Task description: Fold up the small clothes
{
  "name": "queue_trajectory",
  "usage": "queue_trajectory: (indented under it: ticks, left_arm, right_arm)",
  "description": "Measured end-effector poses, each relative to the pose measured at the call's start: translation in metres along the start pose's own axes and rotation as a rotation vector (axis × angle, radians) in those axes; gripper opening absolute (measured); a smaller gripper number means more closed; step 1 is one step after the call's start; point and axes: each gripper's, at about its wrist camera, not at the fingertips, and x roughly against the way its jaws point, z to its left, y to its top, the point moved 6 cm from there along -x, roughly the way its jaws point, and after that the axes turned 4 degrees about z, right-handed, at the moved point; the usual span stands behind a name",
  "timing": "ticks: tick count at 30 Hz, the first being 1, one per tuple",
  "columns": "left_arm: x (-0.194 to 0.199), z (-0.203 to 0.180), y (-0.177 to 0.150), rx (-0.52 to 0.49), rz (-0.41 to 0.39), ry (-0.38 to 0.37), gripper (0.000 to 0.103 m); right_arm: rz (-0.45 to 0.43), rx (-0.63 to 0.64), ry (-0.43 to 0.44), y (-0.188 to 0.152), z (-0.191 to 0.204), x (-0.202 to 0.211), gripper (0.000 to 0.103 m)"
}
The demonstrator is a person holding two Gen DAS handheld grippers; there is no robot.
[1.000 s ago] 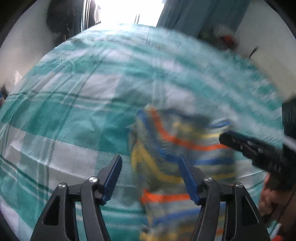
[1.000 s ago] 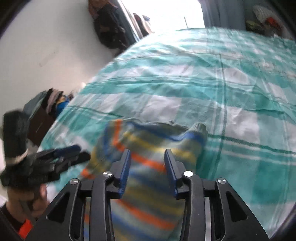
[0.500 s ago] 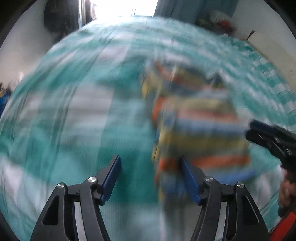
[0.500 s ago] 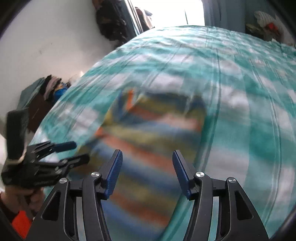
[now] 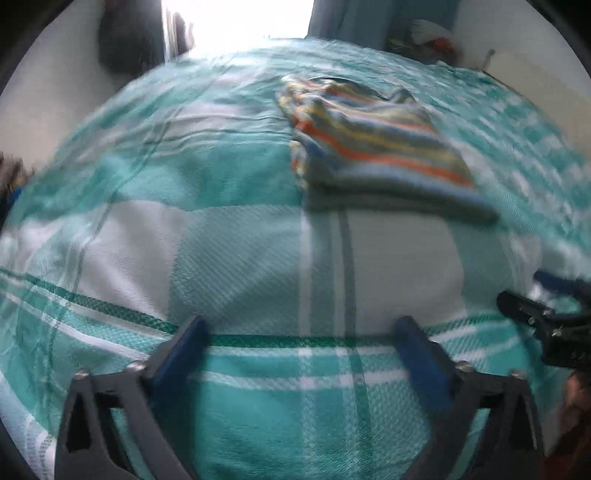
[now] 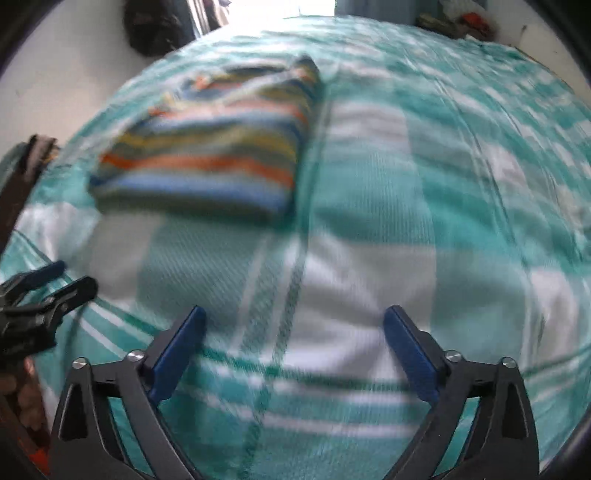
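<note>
A small striped garment (image 5: 373, 144) in blue, orange, yellow and grey lies folded flat on the teal-and-white checked bedspread (image 5: 236, 258). It shows far ahead in the left wrist view, and up and to the left in the right wrist view as the garment (image 6: 218, 155). My left gripper (image 5: 303, 332) hangs over bare bedspread, well short of the cloth, its jaws opening wide with nothing between them. My right gripper (image 6: 293, 321) is likewise back from the garment, jaws opening wide and empty. Each view shows the other gripper at its edge: the right gripper (image 5: 546, 314) and the left gripper (image 6: 40, 291).
The bedspread (image 6: 424, 184) covers a bed that fills both views. A bright window lies beyond its far edge. A dark bag (image 6: 155, 29) hangs at the back left wall, and a pile of things (image 5: 432, 37) sits at the back right. A person's hand (image 6: 22, 391) holds the left gripper.
Both grippers let go of the striped garment, opened wide and drew back toward the near side of the bed. The garment now lies folded, far ahead of them.
</note>
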Motion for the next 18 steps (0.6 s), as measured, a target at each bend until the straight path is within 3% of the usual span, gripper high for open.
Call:
queue_trajectory:
  ticks: [2, 5, 18]
  left_arm:
    - [-0.002, -0.003, -0.001, -0.020, -0.009, 0.029, 0.103]
    - [-0.007, 0.001, 0.001, -0.006, 0.011, 0.008, 0.103]
    - [-0.012, -0.002, 0.000, -0.025, 0.012, 0.041, 0.103]
  right_arm:
    - [-0.043, 0.034, -0.042, -0.005, 0.005, -0.001, 0.102]
    - [-0.089, 0.047, -0.075, -0.010, 0.006, -0.003, 0.102]
    - [-0.093, 0.059, -0.094, -0.006, 0.007, -0.008, 0.102]
